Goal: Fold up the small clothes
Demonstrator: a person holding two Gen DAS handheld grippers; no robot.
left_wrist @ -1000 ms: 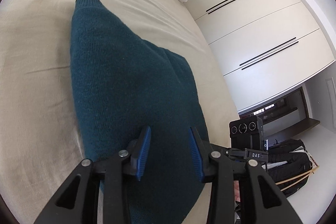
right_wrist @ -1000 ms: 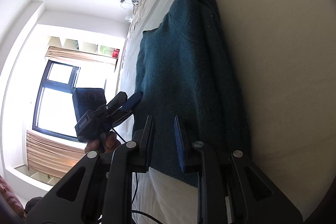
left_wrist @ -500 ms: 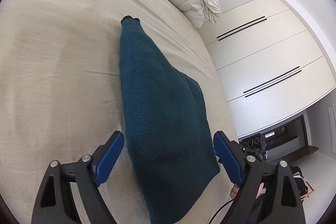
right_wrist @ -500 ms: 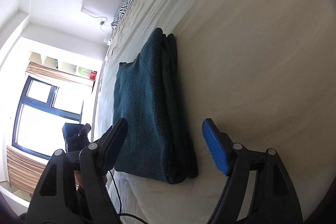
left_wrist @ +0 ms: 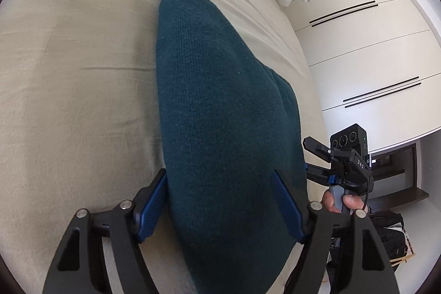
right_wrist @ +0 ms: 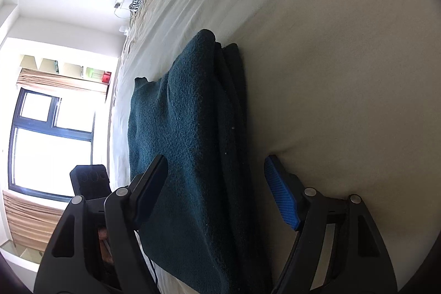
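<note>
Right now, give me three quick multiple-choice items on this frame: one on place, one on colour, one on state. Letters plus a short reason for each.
1. Where does the knit garment lie?
A. on the beige bed
B. on the floor
C. inside the wardrobe

2. What colour is the garment?
A. red
B. dark teal
C. white

3. How does the right gripper stand?
A. clamped shut on the fabric
B. shut with nothing in it
C. jaws apart

Answers:
1 A: beige sheet shows on both sides of it.
2 B: both wrist views show dark teal knit.
3 C: clear gap between its pads, with the folded edge lying between them ungripped. The left gripper, its jaws closing, also straddles the cloth.
</note>
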